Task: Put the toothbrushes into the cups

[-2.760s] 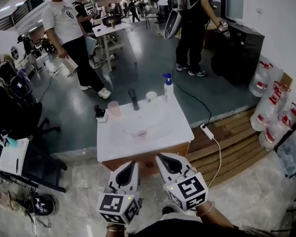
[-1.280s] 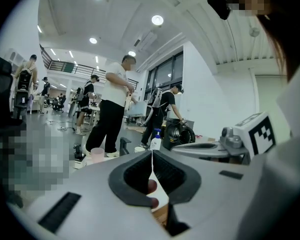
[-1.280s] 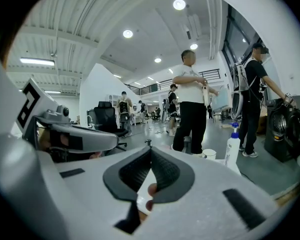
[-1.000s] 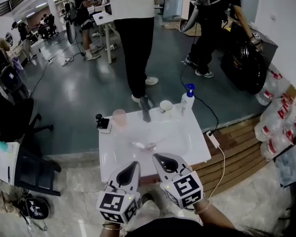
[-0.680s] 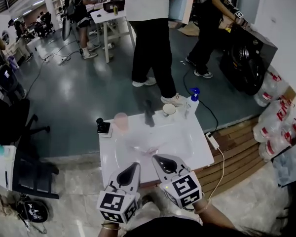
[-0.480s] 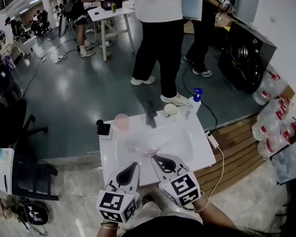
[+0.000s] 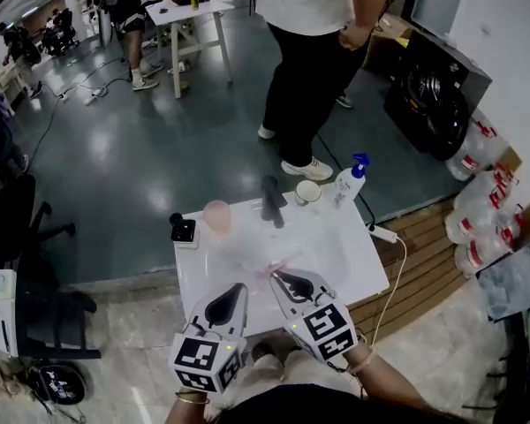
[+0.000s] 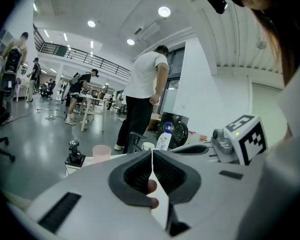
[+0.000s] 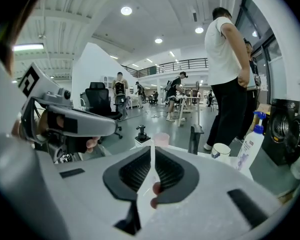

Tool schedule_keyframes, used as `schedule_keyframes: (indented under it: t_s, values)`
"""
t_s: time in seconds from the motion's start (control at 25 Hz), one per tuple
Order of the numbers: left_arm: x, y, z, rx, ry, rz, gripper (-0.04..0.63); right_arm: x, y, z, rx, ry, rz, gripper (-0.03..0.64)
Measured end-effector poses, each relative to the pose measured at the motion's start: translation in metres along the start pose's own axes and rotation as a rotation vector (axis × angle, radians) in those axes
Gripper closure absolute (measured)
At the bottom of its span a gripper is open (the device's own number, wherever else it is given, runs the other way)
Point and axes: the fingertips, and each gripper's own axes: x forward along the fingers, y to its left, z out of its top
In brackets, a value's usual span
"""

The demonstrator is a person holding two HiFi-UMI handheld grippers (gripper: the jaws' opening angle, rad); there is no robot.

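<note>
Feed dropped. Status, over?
Left gripper and right gripper shut, empty. Pink cup, white cup hold no brushes. Pinkish toothbrush, likely, in basin. Faucet between cups.

Saw a pink cup (image 7: 216, 215) far left on a white counter (image 7: 191, 274), a white cup (image 7: 307, 192) far right, a white bottle (image 7: 347, 186) with a blue pump, a black tap (image 7: 272, 201). Noted black-and-white square patterns on the white left gripper (image 7: 234, 291) and right gripper (image 7: 284, 281), dark grey jaws.
</note>
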Motion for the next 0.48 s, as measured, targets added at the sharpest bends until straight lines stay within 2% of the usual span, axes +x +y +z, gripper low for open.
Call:
schedule_keyframes:
  t_s: [0.48]
  values:
    - [0.024, 0.021, -0.004, -0.047, -0.008, 0.041, 0.589, 0.038, -0.005, -0.025, -0.020, 0.085, 0.088, 0.607]
